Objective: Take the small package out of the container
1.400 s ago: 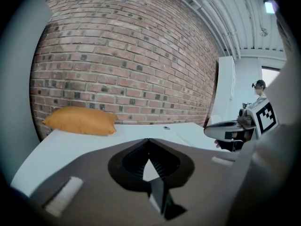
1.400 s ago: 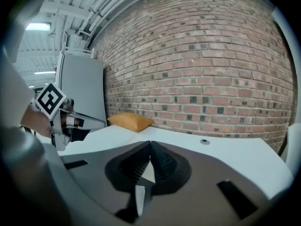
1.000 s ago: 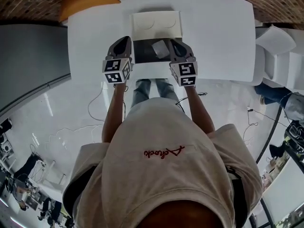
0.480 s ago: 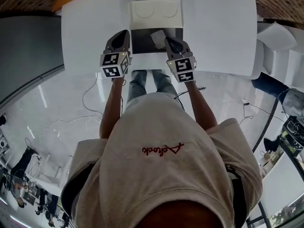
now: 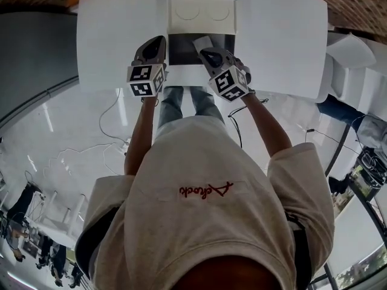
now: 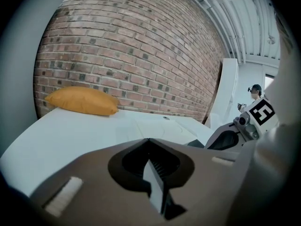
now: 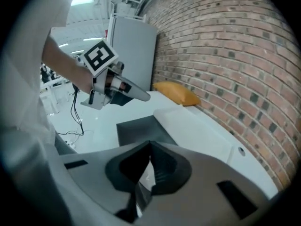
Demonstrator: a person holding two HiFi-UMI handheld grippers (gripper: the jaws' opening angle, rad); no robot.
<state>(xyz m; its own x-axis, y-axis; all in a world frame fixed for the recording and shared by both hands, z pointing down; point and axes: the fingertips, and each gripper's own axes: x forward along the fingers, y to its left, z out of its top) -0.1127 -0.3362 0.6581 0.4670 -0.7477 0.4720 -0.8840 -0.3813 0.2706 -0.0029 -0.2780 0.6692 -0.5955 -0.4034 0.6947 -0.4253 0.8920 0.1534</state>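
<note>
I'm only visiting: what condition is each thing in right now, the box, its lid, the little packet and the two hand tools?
container: open, dark inside showing.
lid: folded back, lying flat.
small package: pinched at its edge, not yet clear of the container.
right hand-held gripper: shut on the small package.
left hand-held gripper: shut, empty, beside the container's left edge.

The head view looks steeply down; both gripper views skim low over the table (image 5: 278, 35), sharing the container (image 5: 181, 48).
</note>
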